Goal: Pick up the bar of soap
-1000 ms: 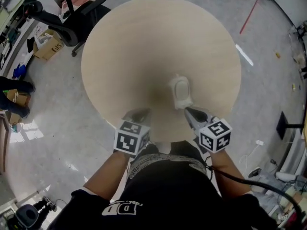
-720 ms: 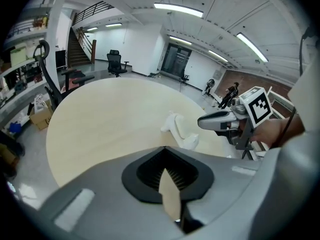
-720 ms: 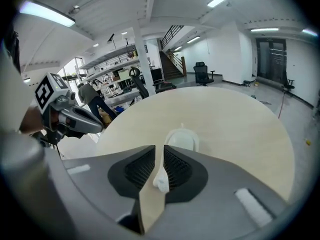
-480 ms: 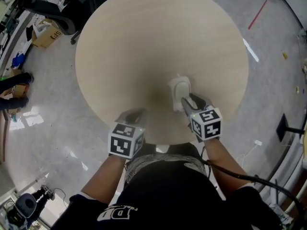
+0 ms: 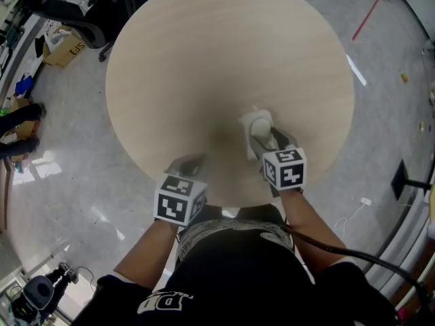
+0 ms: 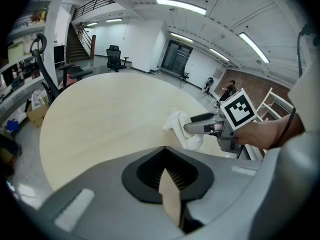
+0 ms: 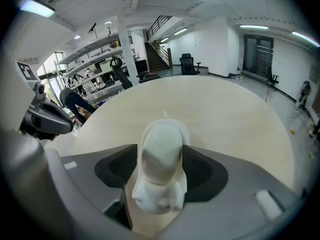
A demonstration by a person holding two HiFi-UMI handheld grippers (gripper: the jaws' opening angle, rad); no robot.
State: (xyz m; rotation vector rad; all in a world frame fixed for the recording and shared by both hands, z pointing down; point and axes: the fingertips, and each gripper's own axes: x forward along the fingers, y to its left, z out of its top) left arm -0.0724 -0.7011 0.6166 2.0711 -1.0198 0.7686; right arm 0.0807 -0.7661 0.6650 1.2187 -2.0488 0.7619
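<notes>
The bar of soap (image 5: 259, 123) is a white oval lump lying on a white dish or wrapper on the round wooden table (image 5: 204, 60), near its front right. My right gripper (image 5: 267, 140) has just been opening its jaws. They now stand open on either side of the soap (image 7: 160, 154), which lies between the black pads (image 7: 205, 171) and hides most of the gap. My left gripper (image 5: 187, 165) hangs shut over the table's front edge, empty, well to the left of the soap. In the left gripper view the soap (image 6: 179, 126) shows with the right gripper (image 6: 200, 127) over it.
A black office chair (image 5: 88, 19) and a cardboard box (image 5: 64, 49) stand on the grey floor at the far left of the table. A black cable (image 5: 353, 253) trails from my right gripper. Bare tabletop spreads beyond the soap.
My right gripper has moved forward and down from the table's edge onto the soap, and its jaws went from shut to open. The left gripper sank slightly.
</notes>
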